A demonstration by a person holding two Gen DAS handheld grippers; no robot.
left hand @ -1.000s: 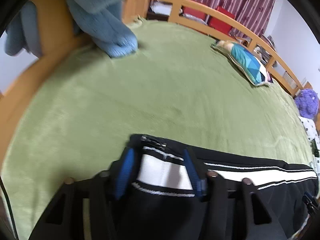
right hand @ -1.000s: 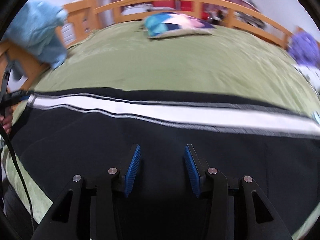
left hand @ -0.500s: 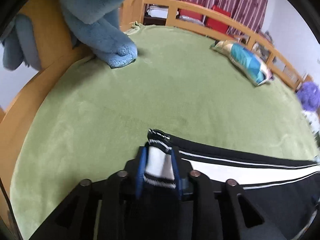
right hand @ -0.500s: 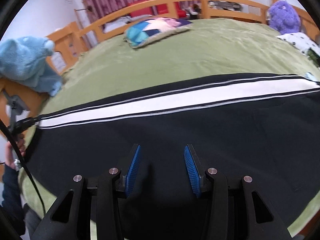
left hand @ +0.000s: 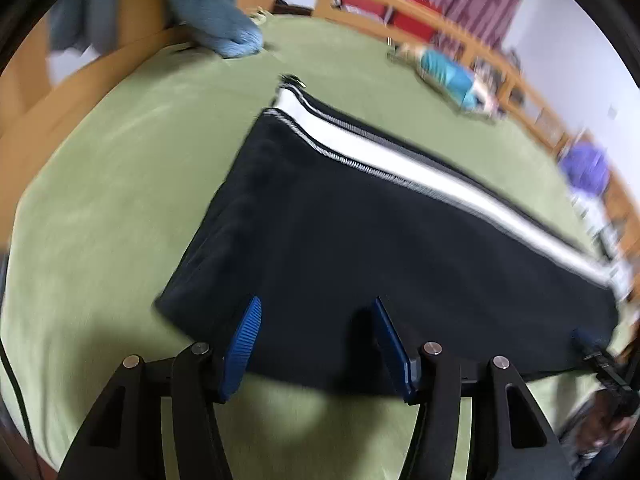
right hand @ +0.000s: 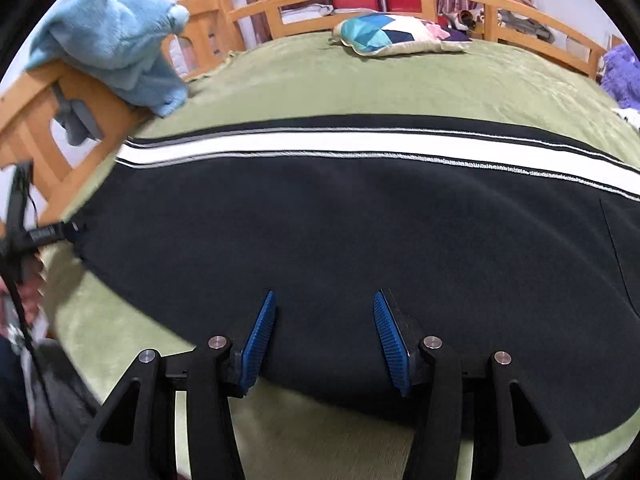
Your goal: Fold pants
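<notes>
We have the pants [left hand: 360, 248] lying flat across the green bedspread [left hand: 112, 200], filling the middle and right of the left wrist view, with the white side stripe [right hand: 360, 146] running along the far edge. The leg end shows in the upper middle of that view. From how the cloth lies, we judge the legs are already stacked one on the other, so the lengthwise fold looks done; the crosswise folds that bring the leg ends toward the waist are, we think, yet to do.

Our left gripper [left hand: 316, 340] sits at the bottom of its frame, pointing steeply down at the near hem. Its jaws have just been opening and now stand apart; the dark cloth lies beneath and beyond the blue pads, not pinched between them.

Our right gripper [right hand: 324, 336] takes a like pose at the bottom of its view, tilted down over the near edge. Its jaws have just been opening too, and nothing is clamped.

A blue plush toy [right hand: 116, 44] hangs over the wooden bed rail [right hand: 52, 120] at upper left.
</notes>
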